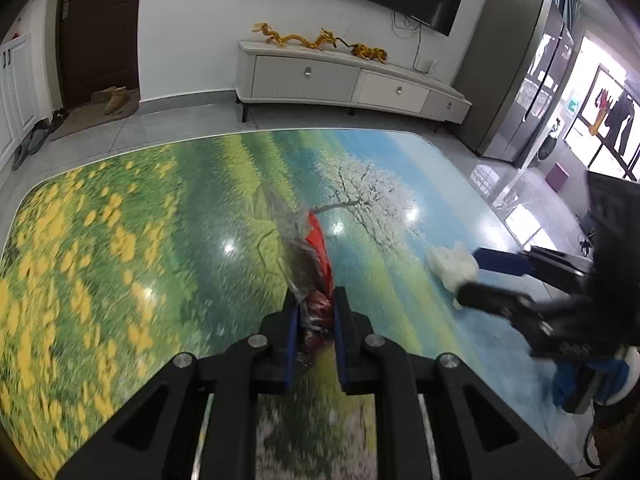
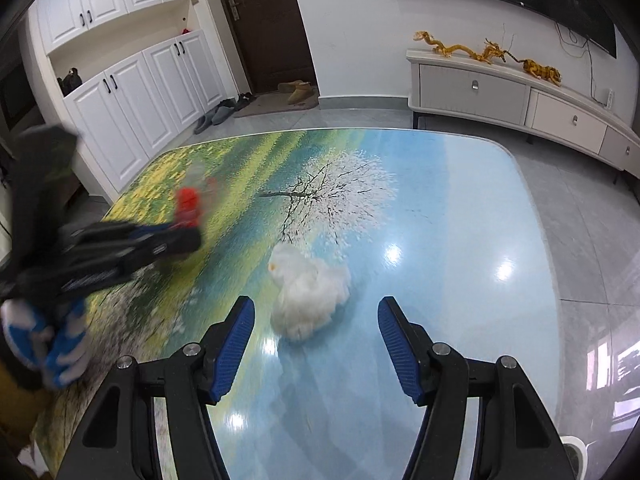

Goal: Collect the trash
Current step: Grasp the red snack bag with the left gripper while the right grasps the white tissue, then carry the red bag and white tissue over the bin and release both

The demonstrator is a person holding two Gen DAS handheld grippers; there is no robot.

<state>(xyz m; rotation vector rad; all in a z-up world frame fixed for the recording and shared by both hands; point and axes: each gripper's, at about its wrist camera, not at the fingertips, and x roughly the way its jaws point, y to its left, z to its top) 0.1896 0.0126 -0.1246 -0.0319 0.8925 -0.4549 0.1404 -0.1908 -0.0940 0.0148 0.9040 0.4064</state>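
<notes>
The table (image 2: 460,240), printed with a meadow and a blossoming tree, fills both views. The left wrist view alone shows the left gripper (image 1: 316,312) pressed together on a crumpled red and clear wrapper (image 1: 312,256), which trails ahead of its fingers. The right wrist view alone shows the right gripper (image 2: 316,320) spread wide, a white tissue wad (image 2: 310,292) lying untouched just ahead, between its fingertips.
</notes>
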